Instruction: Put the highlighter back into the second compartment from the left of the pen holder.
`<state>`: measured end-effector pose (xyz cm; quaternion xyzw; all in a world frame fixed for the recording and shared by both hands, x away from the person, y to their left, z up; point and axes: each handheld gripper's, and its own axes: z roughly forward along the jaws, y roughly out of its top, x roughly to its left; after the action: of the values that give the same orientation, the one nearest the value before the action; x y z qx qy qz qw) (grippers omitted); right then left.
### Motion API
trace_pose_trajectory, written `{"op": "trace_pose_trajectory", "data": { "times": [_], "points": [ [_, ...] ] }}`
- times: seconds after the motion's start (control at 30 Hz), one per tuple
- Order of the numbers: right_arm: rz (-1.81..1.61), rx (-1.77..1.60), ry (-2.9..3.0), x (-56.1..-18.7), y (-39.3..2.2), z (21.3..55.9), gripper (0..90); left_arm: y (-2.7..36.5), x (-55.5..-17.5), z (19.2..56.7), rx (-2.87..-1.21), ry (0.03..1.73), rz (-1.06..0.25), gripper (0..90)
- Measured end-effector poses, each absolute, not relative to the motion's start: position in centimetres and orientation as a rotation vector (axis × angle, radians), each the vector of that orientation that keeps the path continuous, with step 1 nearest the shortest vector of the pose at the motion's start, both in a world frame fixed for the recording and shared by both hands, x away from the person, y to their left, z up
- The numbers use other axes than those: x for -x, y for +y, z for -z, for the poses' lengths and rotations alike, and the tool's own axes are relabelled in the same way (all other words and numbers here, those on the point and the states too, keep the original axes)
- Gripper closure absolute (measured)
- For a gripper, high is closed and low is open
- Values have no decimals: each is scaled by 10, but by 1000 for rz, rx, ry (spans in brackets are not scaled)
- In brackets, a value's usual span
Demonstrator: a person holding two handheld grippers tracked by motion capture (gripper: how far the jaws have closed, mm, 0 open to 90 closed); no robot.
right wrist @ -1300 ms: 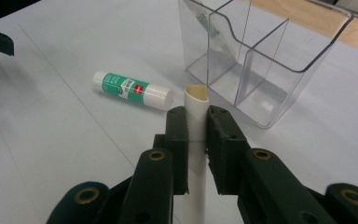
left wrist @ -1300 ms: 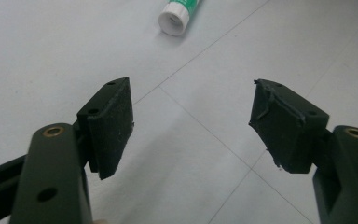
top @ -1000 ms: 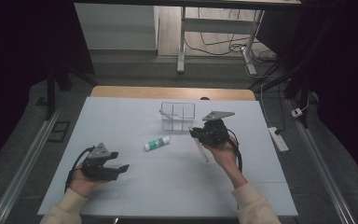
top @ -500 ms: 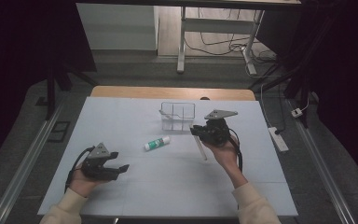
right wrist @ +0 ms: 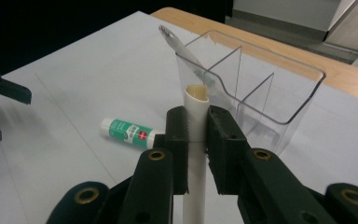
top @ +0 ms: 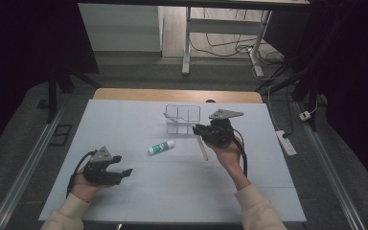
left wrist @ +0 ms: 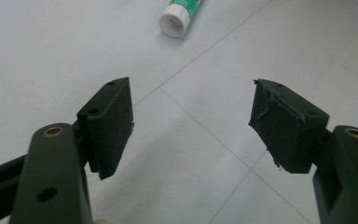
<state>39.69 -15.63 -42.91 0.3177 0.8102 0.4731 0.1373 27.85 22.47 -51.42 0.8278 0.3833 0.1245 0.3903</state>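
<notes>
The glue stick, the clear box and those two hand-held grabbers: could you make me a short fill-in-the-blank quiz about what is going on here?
1. The right gripper is shut on a white ____.
2. The glue stick lies flat on the table; its label is ____ and white.
3. The clear organizer already holds a ____ leaning in one compartment.
4. The left gripper has its jaws ____, with nothing between them.

Missing words: pen; green; pen; open
</notes>
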Motion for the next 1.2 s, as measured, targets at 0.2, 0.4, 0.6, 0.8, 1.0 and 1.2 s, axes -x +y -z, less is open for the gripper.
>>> {"op": "trace_pose_trajectory", "data": {
  "times": [0.2, 0.4, 0.6, 0.8, 1.0, 1.2],
  "points": [
    [-1408, -919, 2305, -399, -155, 425, 777, 225, -278, 514, -2102, 972, -316, 298],
    [-1428, -932, 2288, -403, -156, 423, 777, 225, -278, 514, -2103, 972, -316, 298],
    [-1444, -933, 2262, -406, -156, 419, 777, 225, -278, 514, -2103, 971, -315, 298],
    [-1463, -932, 2234, -410, -155, 412, 777, 225, -278, 514, -2101, 971, -314, 298],
    [-1484, -919, 2207, -412, -151, 404, 777, 225, -278, 514, -2099, 972, -314, 298],
    [-1499, -910, 2184, -416, -147, 394, 777, 225, -279, 514, -2095, 973, -312, 298]
  ]
}}
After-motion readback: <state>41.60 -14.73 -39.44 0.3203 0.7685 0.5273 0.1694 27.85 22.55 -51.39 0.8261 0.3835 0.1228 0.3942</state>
